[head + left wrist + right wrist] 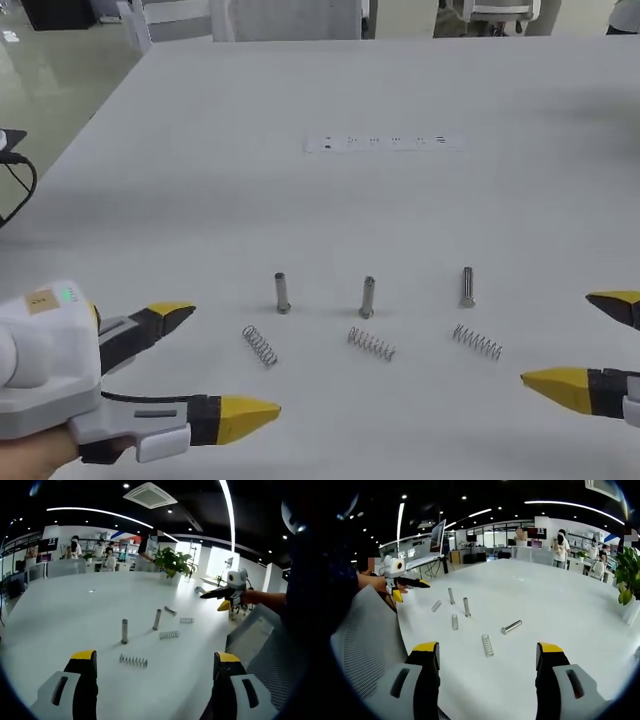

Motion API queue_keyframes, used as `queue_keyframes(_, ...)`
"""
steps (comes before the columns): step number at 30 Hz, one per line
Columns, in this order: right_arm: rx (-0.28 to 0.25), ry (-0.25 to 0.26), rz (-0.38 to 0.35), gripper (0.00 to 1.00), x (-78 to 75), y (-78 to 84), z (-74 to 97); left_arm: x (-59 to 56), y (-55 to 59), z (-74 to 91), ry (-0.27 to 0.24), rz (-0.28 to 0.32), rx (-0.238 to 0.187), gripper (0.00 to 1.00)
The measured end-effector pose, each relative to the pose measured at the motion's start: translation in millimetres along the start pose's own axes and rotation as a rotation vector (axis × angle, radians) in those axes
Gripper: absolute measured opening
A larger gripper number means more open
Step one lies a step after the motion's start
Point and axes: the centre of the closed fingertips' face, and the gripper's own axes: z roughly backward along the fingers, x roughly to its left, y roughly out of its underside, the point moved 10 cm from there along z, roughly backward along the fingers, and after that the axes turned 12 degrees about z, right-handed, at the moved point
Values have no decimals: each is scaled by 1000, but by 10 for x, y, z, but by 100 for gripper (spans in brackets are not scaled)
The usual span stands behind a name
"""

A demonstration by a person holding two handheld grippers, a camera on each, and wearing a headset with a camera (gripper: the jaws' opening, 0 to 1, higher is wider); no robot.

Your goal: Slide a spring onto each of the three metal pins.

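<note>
Left claw [232,359] and right claw [557,338] both gape wide.

No writing is legible; the dark marks on the white strip [383,142] are too small to read.

Open-plan office. Large white table [400,90], matte, running wide to its far edge. A flat white strip [383,142] with small dark marks lies near the far middle. Chairs [290,18] stand along the far edge. Pale glossy floor [50,70] lies beyond the left edge.

Ceiling dark, dotted with small recessed spots, crossed by long light strips [229,515]; one square air-conditioning cassette [150,495]. Potted plant [172,562] at the table's far end in the left gripper view, bright windows [220,562] behind it. Grey mesh chair back [365,640] close by the near edge. Monitor [438,536] on a neighbouring desk. People [561,542] stand in the distance.
</note>
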Motion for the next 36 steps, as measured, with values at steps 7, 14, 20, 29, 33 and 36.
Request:
queue_keyframes(7,4,3,-16,75,-34,0,-43,-62,0,24,0,-3,-3,94)
queue_keyframes(14,11,12,-9,68,-107,-39,-67,-119,-1,64,-7,-7,-21,94)
queue_keyframes(20,15,27,-4,64,-160,-137,-166,-143,-20,151,-15,-17,-33,94)
queue_keyframes(29,46,47,10,59,-280,-266,-293,-147,-75,162,-12,-35,-61,94)
queue_keyframes(33,71,64,9,56,-362,-348,-371,-129,-84,151,-8,-39,-66,94)
queue_keyframes(36,91,69,5,54,-400,-394,-440,-130,-81,146,-2,-40,-68,93)
